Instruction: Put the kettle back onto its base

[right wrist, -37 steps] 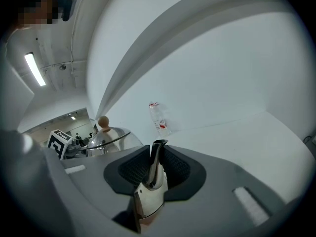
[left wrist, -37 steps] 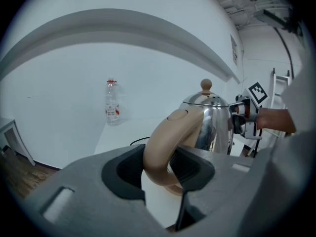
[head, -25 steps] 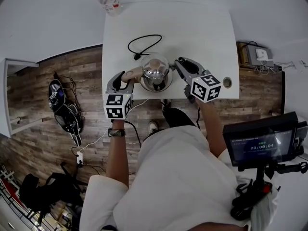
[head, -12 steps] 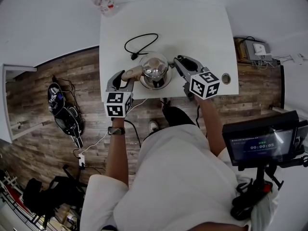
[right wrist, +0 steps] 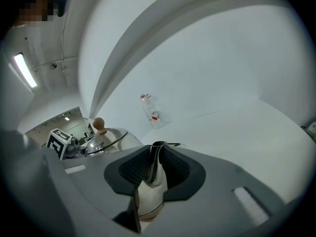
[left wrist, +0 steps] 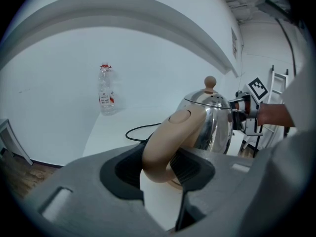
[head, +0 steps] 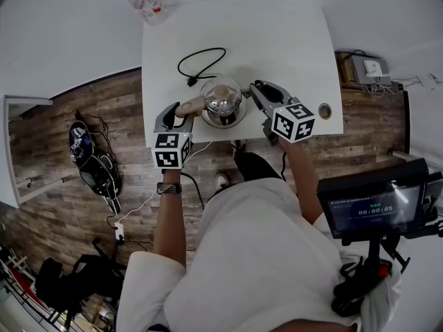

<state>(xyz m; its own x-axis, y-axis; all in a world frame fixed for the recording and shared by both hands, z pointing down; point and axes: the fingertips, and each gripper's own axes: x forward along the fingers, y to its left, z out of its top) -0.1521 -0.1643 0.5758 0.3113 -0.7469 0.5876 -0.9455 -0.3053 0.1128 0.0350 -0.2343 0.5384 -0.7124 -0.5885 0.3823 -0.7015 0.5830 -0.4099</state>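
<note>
White table (head: 277, 40), long side across the view. Steel kettle (head: 221, 97), upright near the table's near edge, over its base (head: 208, 122); fully seated or just clear, not to be told. Long axis from handle to spout, lying across between both hands. Left gripper (left wrist: 160, 167): clamped on the beige handle (left wrist: 168, 137), body just ahead and to the right. Right gripper (right wrist: 154, 174): jaws just closing further, pads against the thin spout (right wrist: 157, 154), body to the left. Judged remaining: a level, straight-down settle, neither hand the nearer.
</note>
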